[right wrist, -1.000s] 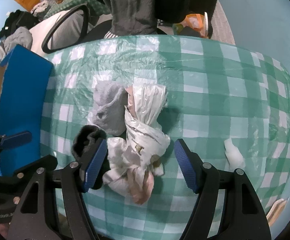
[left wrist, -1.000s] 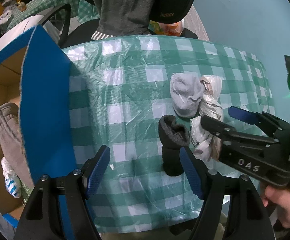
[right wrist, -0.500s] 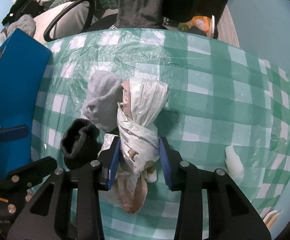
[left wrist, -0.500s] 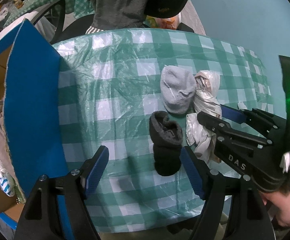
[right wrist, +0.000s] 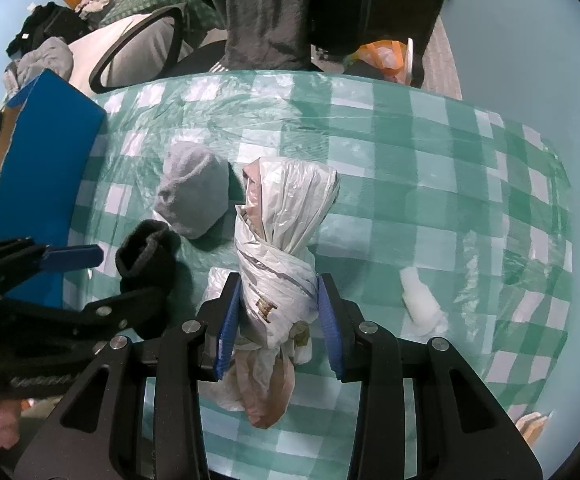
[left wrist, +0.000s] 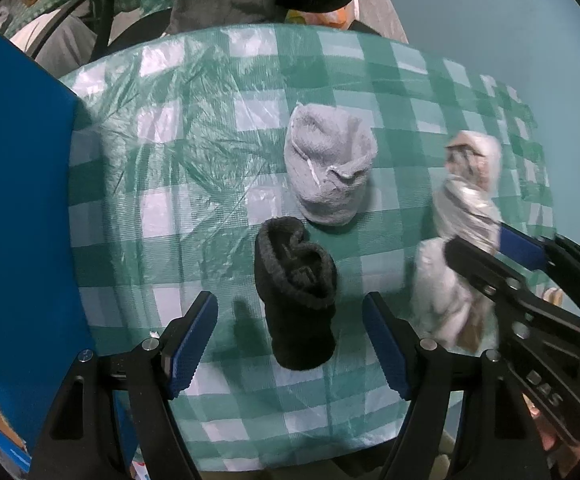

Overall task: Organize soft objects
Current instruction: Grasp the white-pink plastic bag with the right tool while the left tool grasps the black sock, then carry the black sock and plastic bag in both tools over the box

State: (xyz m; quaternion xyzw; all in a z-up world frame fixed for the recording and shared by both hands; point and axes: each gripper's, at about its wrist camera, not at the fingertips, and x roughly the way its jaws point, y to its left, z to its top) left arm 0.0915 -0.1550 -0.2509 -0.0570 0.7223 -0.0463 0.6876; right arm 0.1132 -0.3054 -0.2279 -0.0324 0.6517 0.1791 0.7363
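A rolled black sock point(left wrist: 295, 296) lies on the green checked tablecloth point(left wrist: 194, 128), between the wide-apart fingers of my open left gripper point(left wrist: 288, 304), which hovers over it without touching. A rolled grey sock point(left wrist: 327, 172) sits just beyond it. My right gripper point(right wrist: 278, 284) is shut on a knotted white and beige plastic bag bundle point(right wrist: 280, 264), its blue pads pressing the knot's sides. In the left wrist view that bundle point(left wrist: 465, 216) is blurred at the right, held by the right gripper point(left wrist: 477, 240). The right wrist view shows the grey sock point(right wrist: 192, 196) and black sock point(right wrist: 146, 252) to the bundle's left.
A blue-lined cardboard box flap point(left wrist: 18, 200) stands along the table's left side. A small white wad point(right wrist: 421, 300) lies to the right of the bundle. A chair draped with a grey garment point(right wrist: 266, 12) stands at the far edge. The near table edge is just under the grippers.
My right gripper has closed on the plastic bundle and carried it to the right, away from the socks. My left gripper has come lower and now straddles the black sock.
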